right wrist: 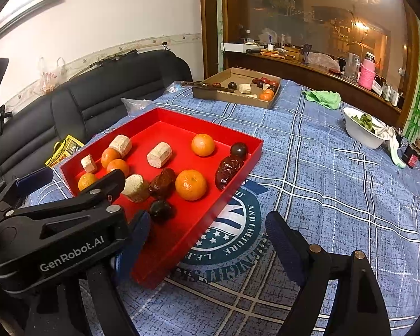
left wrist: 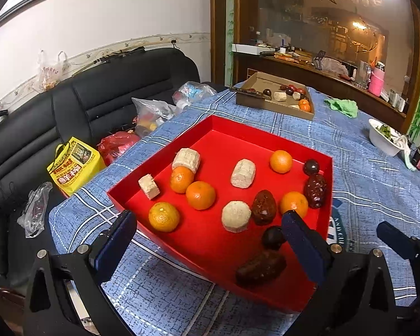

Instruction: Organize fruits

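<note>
Fruit-strewn red tray (left wrist: 266, 135); cardboard box (left wrist: 266, 103) beyond

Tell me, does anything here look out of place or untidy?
Yes. In the red tray, oranges, pale blocks and dark fruits lie mixed and scattered, not grouped. A crumpled green cloth lies on the tablecloth.

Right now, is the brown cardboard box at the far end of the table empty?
No. The brown cardboard box holds oranges, dark round fruits and pale blocks at one end.
</note>
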The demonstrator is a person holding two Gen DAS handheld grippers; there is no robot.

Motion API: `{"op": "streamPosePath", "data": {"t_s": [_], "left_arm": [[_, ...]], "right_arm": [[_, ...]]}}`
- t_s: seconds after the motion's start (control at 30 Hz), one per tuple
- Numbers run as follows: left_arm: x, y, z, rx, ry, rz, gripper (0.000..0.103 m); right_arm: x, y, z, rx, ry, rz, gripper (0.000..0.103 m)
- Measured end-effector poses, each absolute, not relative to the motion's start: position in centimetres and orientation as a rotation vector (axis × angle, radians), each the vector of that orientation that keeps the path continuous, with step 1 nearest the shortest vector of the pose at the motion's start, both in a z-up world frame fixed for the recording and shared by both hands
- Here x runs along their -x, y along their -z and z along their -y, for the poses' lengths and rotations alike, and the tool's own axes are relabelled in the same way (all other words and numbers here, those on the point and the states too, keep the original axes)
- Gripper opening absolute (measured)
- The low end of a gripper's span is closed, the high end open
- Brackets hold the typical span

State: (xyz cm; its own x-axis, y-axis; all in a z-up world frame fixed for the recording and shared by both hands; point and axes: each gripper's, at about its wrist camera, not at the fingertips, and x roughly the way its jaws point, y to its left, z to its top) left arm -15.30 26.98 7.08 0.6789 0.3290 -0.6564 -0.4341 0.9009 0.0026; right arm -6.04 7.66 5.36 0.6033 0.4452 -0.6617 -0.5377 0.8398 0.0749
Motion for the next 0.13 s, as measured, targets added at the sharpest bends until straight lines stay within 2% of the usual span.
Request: {"op": "streamPosePath", "data": {"t_s": [0.13], "left_arm": [[15.34,-7.97,-26.10,0.155,-0.401,-0.698,0.103]], "right_arm": [[6.03,-5.85,-6.75,0.112,-0.566,-0.721,0.088]]}}
